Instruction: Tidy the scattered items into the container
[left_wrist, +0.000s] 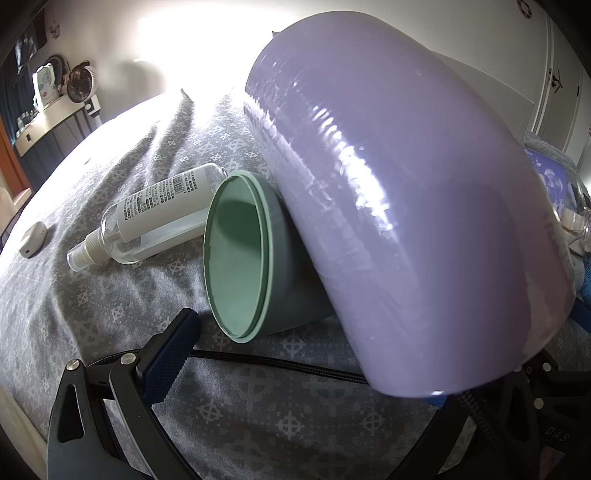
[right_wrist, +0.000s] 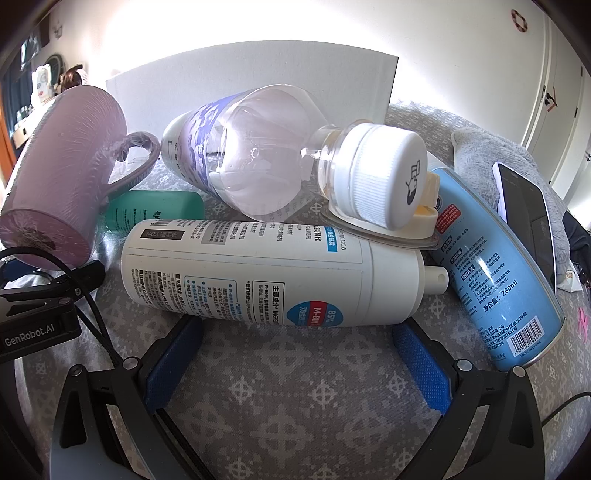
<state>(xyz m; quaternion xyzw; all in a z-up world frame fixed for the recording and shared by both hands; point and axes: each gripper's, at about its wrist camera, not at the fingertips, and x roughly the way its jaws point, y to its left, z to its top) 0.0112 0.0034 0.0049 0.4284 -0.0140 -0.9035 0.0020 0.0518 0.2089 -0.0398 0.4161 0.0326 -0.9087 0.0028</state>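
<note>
A purple mug (left_wrist: 406, 221) wrapped in clear film fills the left wrist view, close to the camera. It lies over the right finger of my left gripper (left_wrist: 306, 362), whose left finger (left_wrist: 173, 354) stands apart from it; the grip is unclear. The mug also shows in the right wrist view (right_wrist: 62, 173), above the left gripper. A green cup (left_wrist: 243, 258) lies on its side beside it, next to a clear spray bottle (left_wrist: 155, 214). My right gripper (right_wrist: 295, 365) is open and empty just before a white foam bottle (right_wrist: 273, 273). A clear water bottle (right_wrist: 295, 158) rests on it. A blue can (right_wrist: 495, 280) lies right.
Everything lies on a grey patterned bedspread (right_wrist: 295, 413). A white box (right_wrist: 251, 88) stands behind the bottles. A phone (right_wrist: 528, 221) leans on a grey plush item at the right. A small white case (left_wrist: 33, 240) lies far left. A black cable (left_wrist: 280, 365) crosses the bed.
</note>
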